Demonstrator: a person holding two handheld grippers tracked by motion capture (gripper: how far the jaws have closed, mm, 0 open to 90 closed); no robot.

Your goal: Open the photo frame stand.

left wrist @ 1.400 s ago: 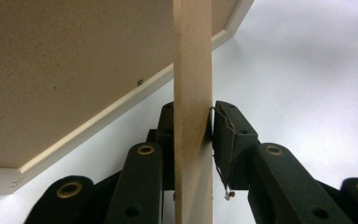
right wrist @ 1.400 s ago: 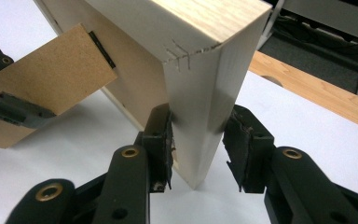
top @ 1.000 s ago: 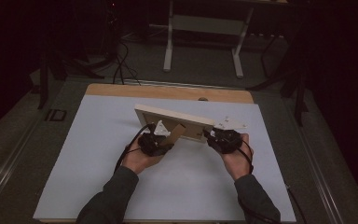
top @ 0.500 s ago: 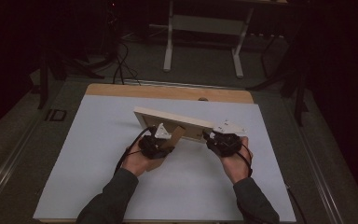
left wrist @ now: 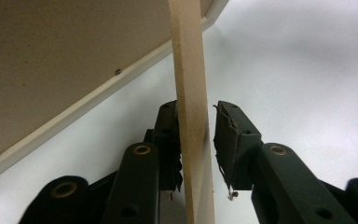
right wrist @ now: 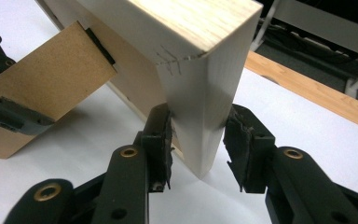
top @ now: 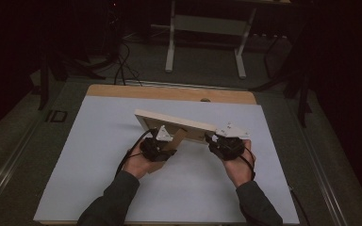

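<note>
The wooden picture frame (top: pixel 176 123) stands tilted on its lower edge near the middle of the worktop (top: pixel 99 155), its back turned to the near side. From that back the cardboard easel stand (top: pixel 172 143) swings out toward the person, a thin brown flap seen edge-on in the left gripper view (left wrist: pixel 191 116) and broadside in the right gripper view (right wrist: pixel 46 88).

Compared with a second ago the frame sits in much the same place and at much the same lean, and both hands hold their spots. What has changed is at the left gripper (top: pixel 156 147): its jaws have just been opening. The stand is still between them, resting against one pad, while the other pad (left wrist: pixel 230 140) now stands visibly clear of it. To me that reads as the stand being let go once it is pulled out, so the frame may soon be left to rest on it.

The right gripper (top: pixel 227 145) sits at the frame's right end. Its jaws are set moderately wide around the pale wooden corner (right wrist: pixel 200 93), both pads seemingly against the wood, so it appears to be holding the frame while the left lets loose.
</note>
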